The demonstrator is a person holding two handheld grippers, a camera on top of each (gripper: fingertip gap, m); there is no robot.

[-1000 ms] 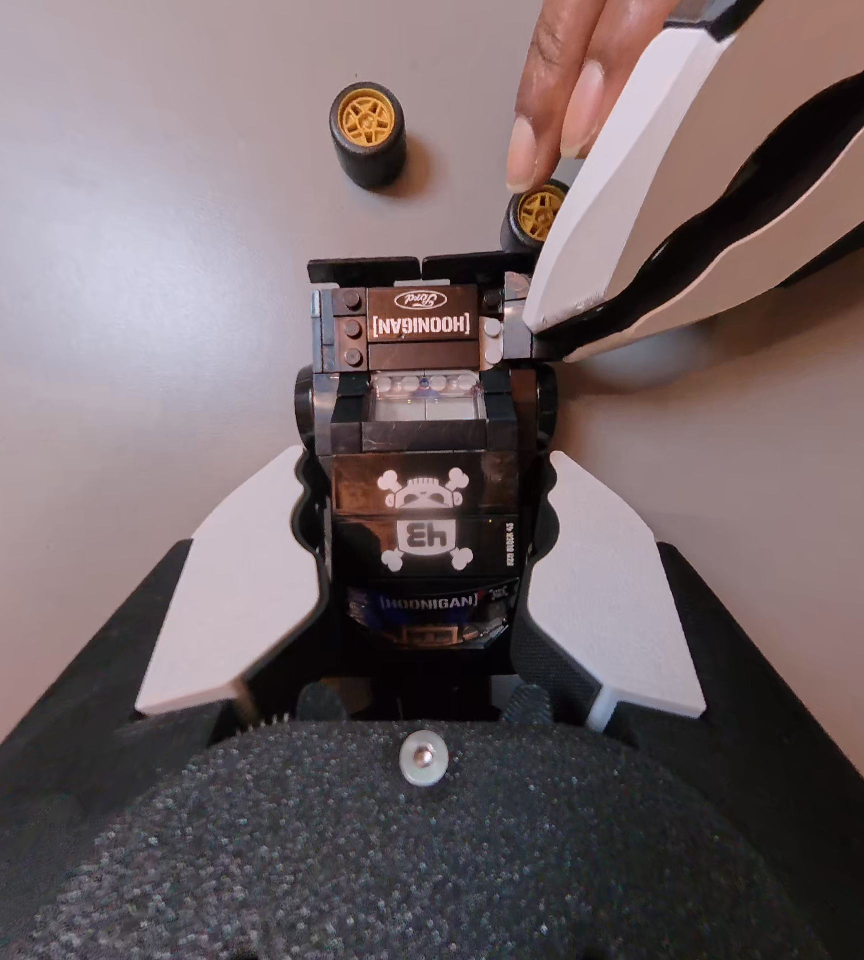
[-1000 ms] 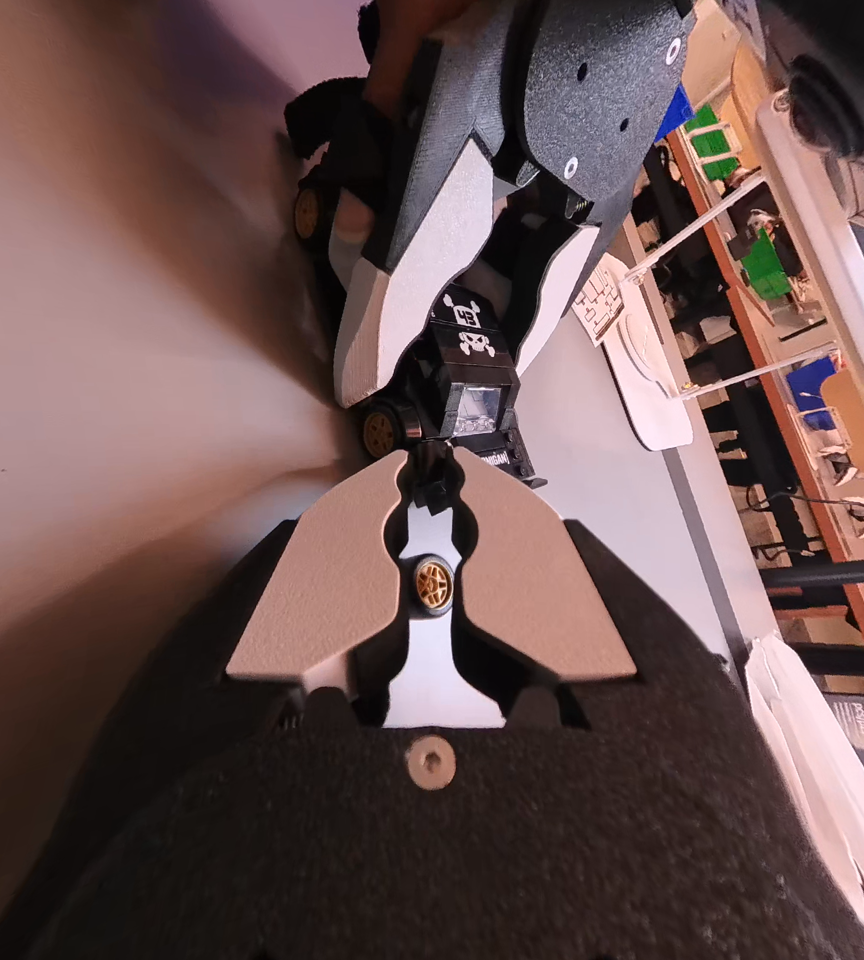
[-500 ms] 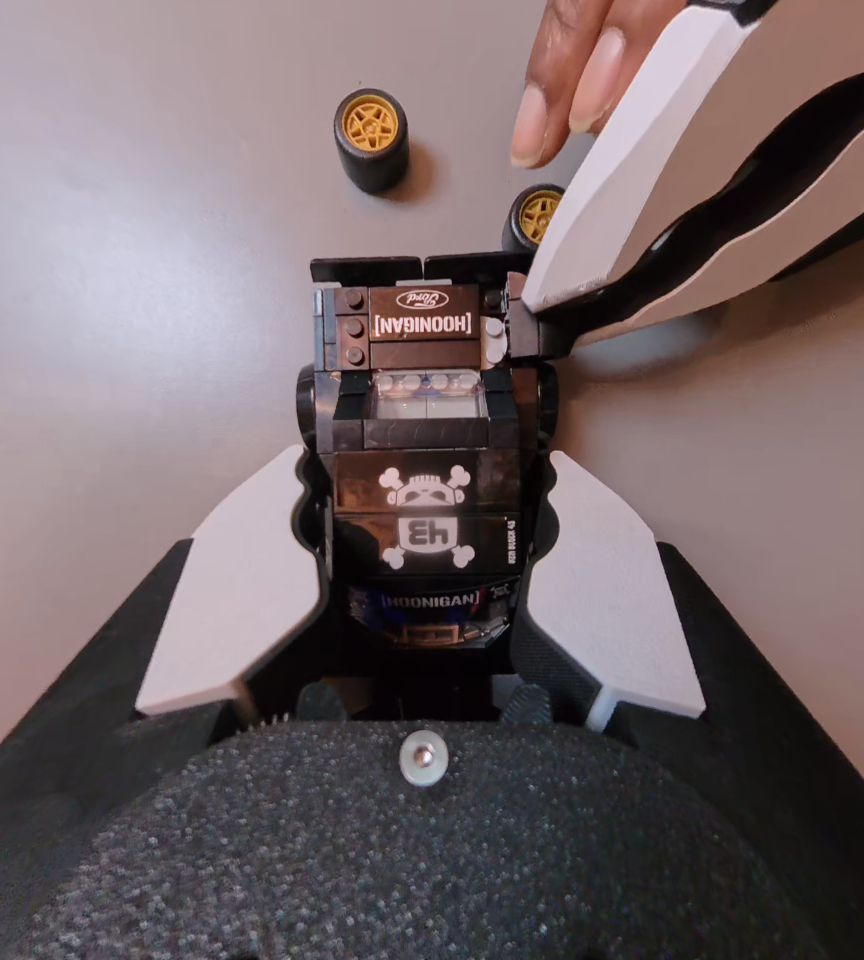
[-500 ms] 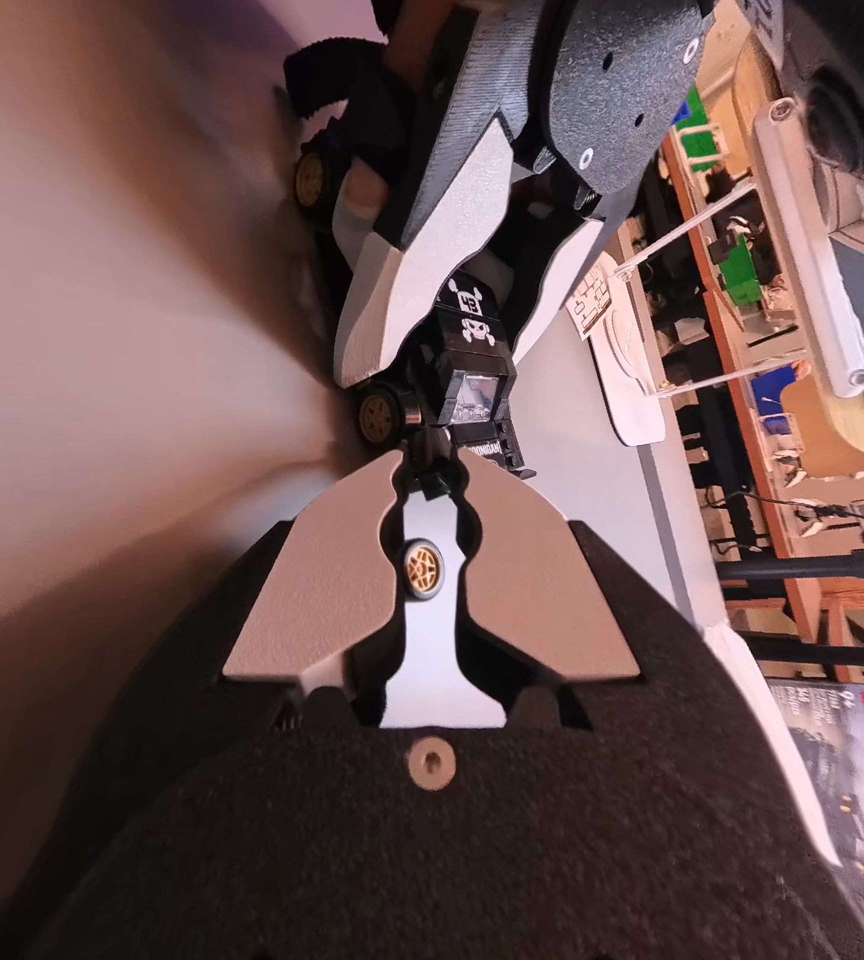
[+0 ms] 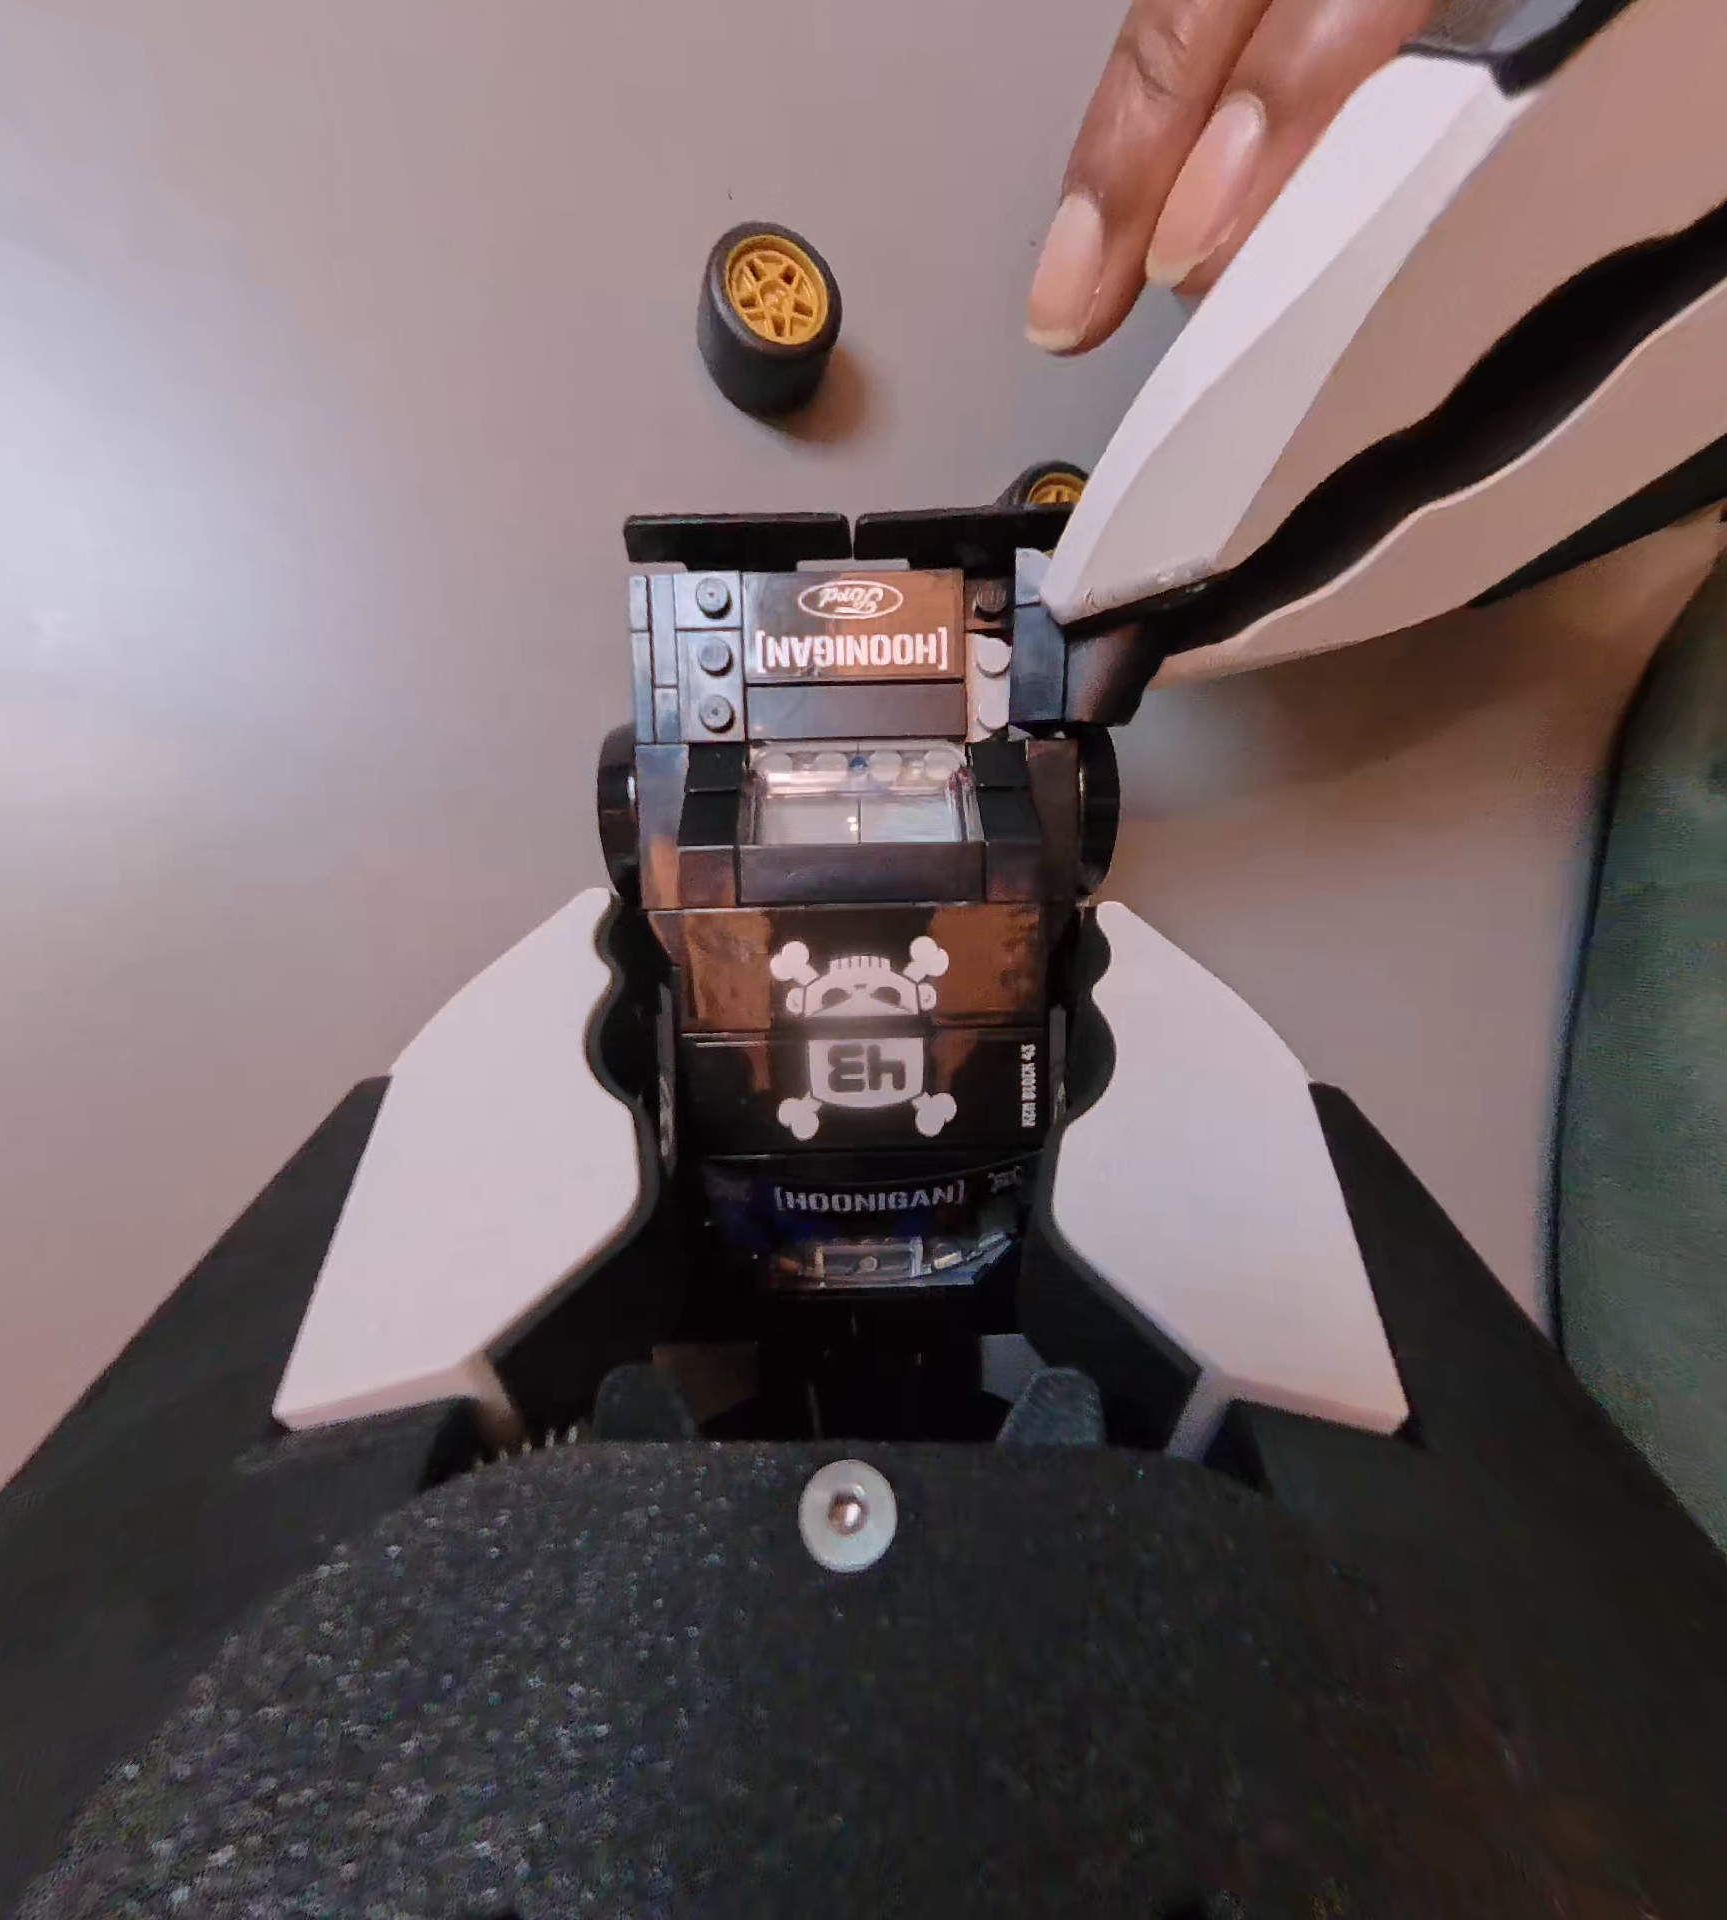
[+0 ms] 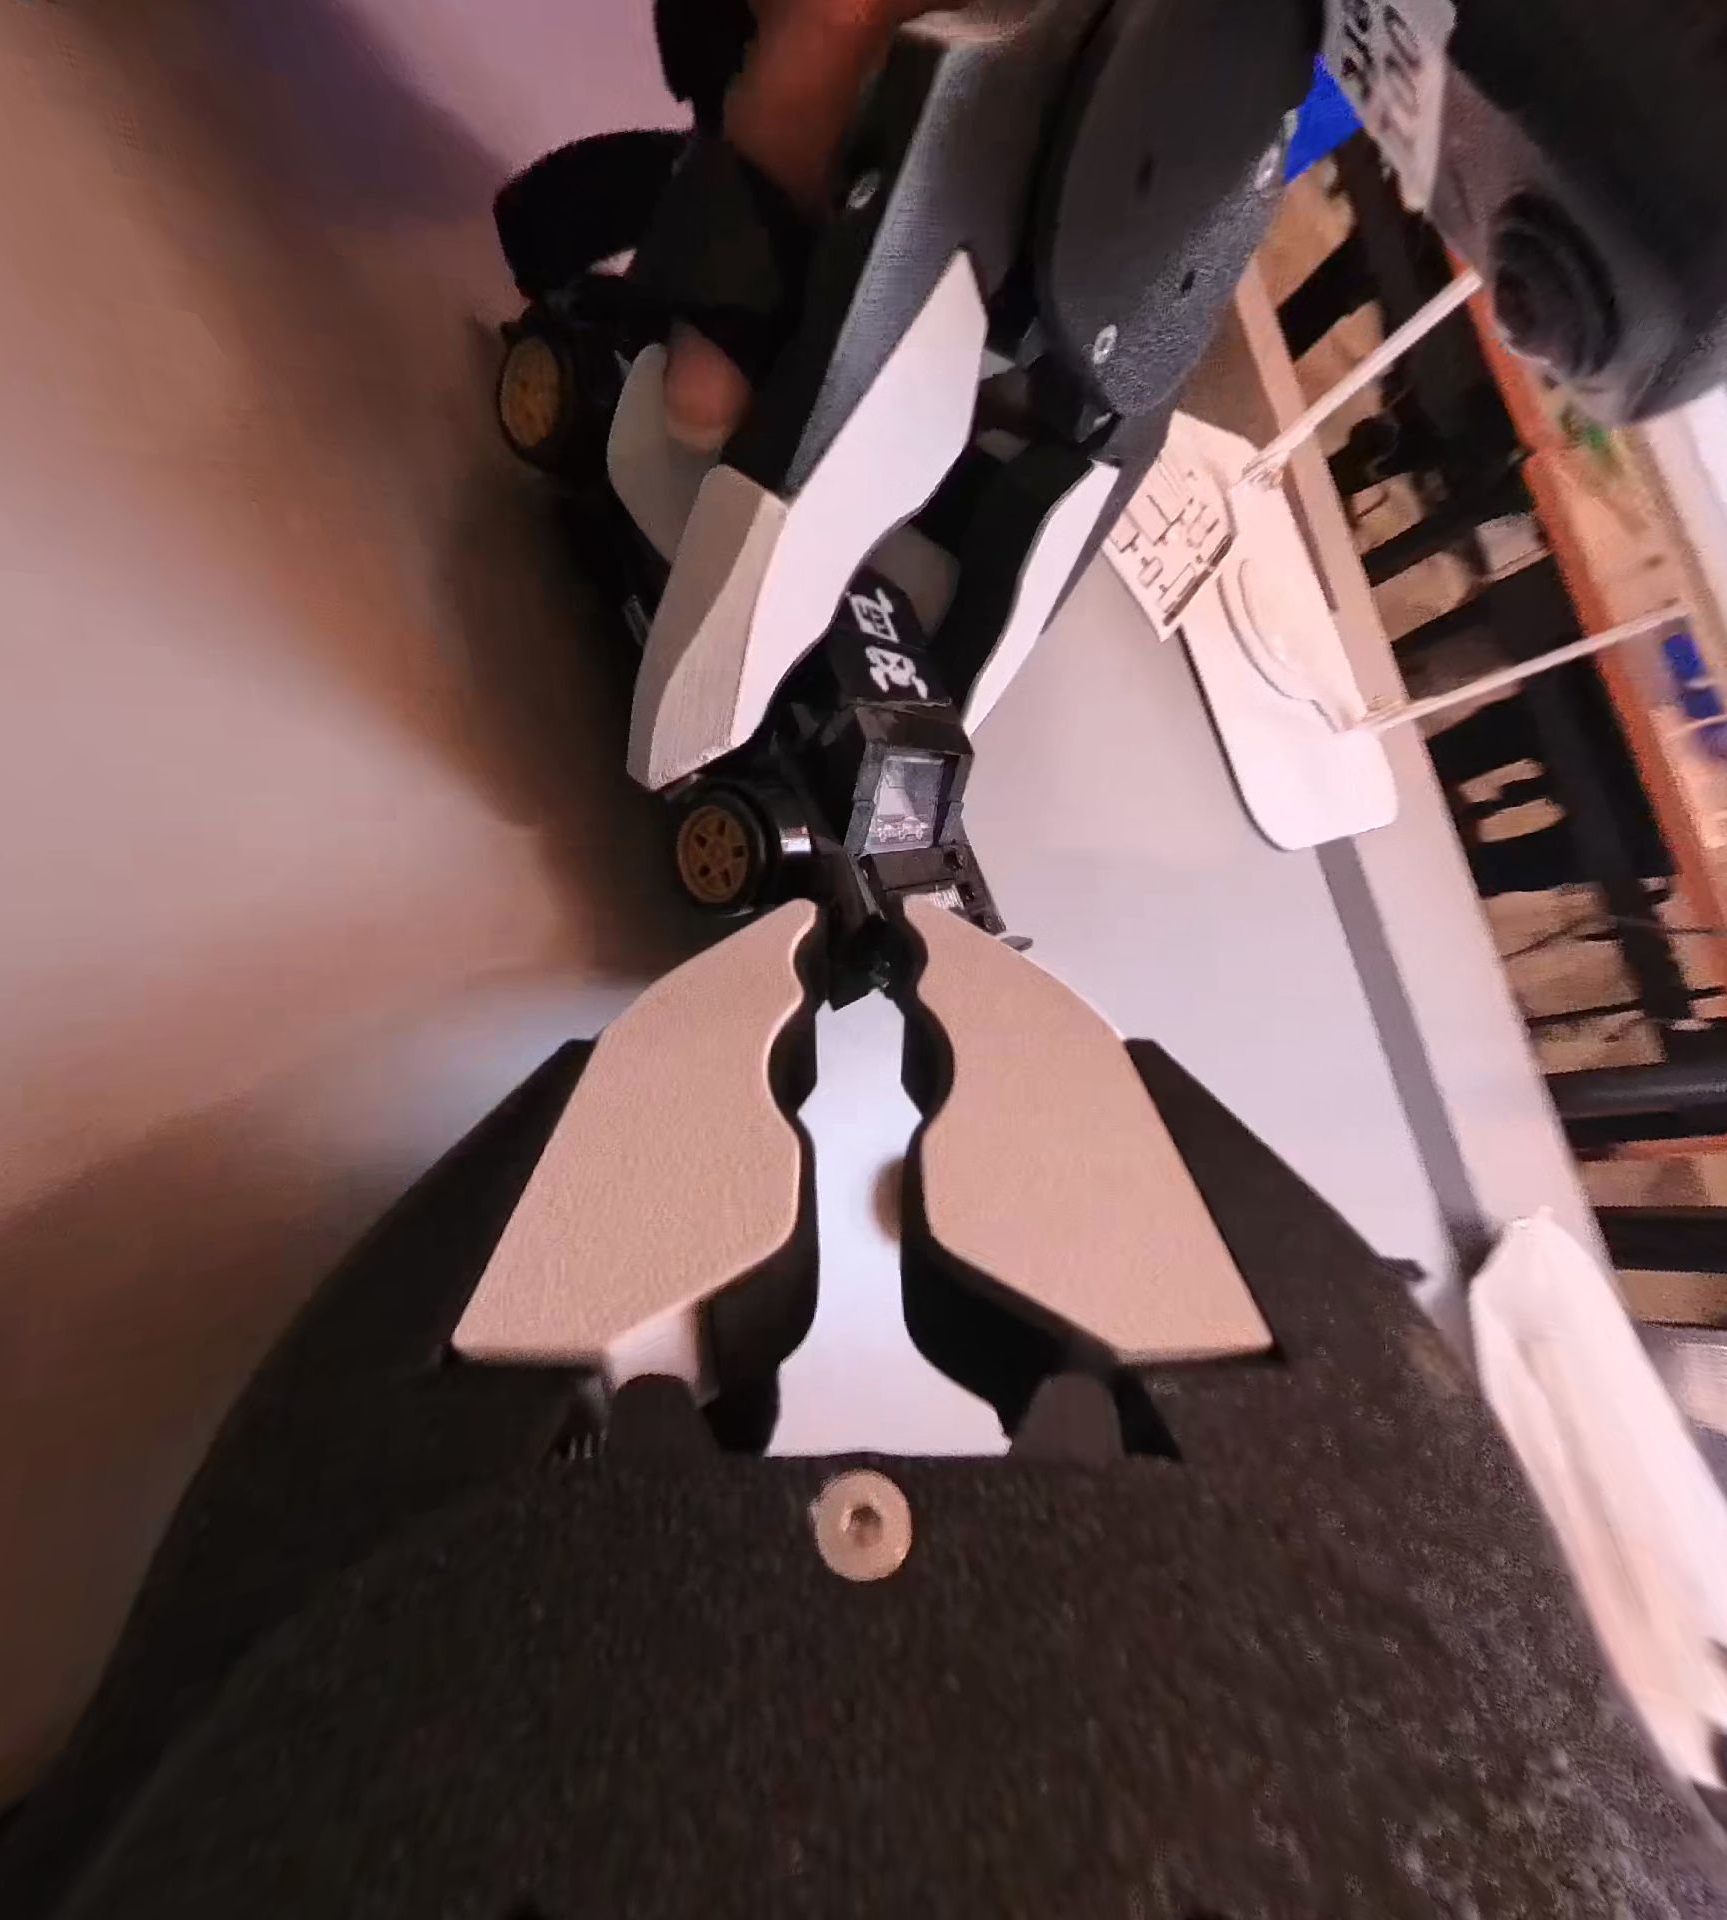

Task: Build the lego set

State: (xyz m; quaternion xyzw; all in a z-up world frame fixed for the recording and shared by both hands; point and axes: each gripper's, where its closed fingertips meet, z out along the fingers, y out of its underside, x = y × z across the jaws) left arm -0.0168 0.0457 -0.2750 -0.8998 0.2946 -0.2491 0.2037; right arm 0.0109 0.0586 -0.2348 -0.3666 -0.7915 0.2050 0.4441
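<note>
My left tool grips the black lego car by its flanks, its two white pads pressed against the bodywork, and that hold matches what it was a second ago; the car sits low over the grey worktop at the centre of my left view. What has changed is on the other side: my right tool, coming in from two o'clock, pinches a small black piece and has shifted it from beside the rear corner to flush against the grey studs there, just under the spoiler plates. In the right view the same tool shows its pads nearly together on that piece, right at the car's tail. I judge the piece is meeting its seat but cannot tell whether it has clicked home. The fingers of my hand at one o'clock have lifted a little higher off the worktop. A loose gold-rimmed wheel lies at twelve o'clock, well apart from the car, and a second wheel peeks out behind my right tool, so wheels likely come after this piece.
</note>
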